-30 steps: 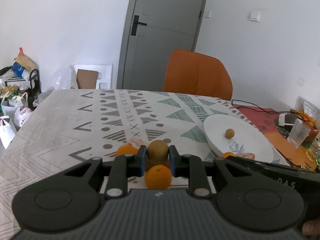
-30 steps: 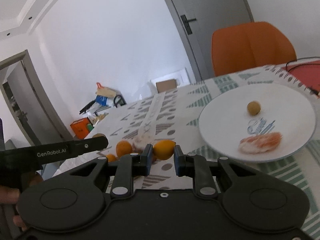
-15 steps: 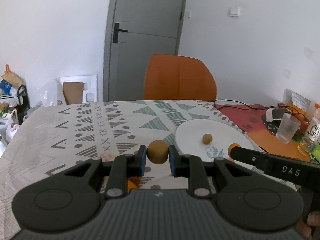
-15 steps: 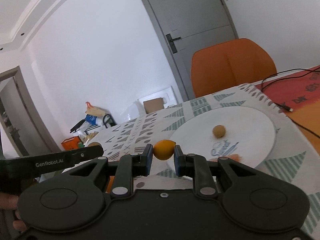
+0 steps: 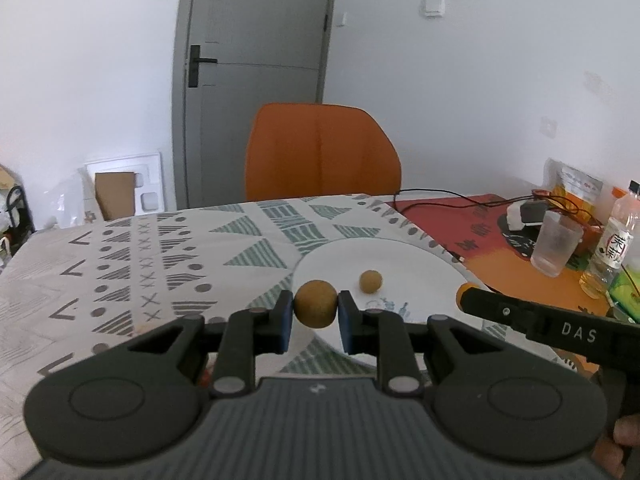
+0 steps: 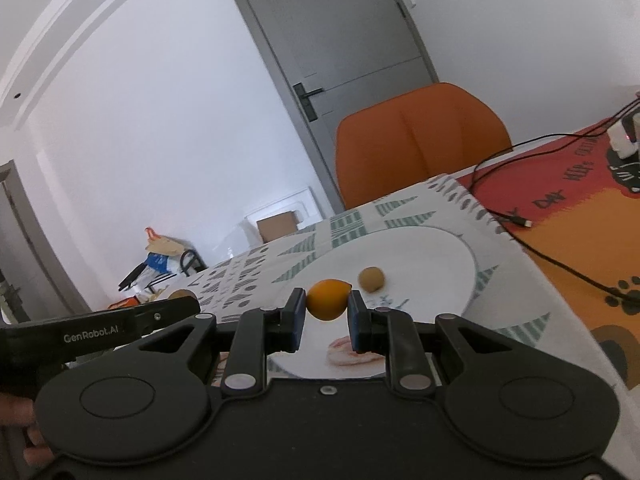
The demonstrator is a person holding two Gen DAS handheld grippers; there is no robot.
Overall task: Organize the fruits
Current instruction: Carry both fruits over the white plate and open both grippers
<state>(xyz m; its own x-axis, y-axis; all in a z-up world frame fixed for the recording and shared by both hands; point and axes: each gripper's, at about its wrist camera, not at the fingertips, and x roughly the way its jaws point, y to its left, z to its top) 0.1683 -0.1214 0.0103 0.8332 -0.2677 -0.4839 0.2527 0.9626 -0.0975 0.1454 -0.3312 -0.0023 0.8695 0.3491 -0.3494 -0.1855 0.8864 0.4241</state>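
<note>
Left tool [image 5: 314,309] clamps brown fruit [image 5: 315,303] at plate [image 5: 416,256] edge | right tool [image 6: 327,309] clamps orange fruit [image 6: 329,299] over plate [image 6: 432,252] | I judge: released from this height, either round fruit may roll onto tabletop [image 5: 160,248].
</note>
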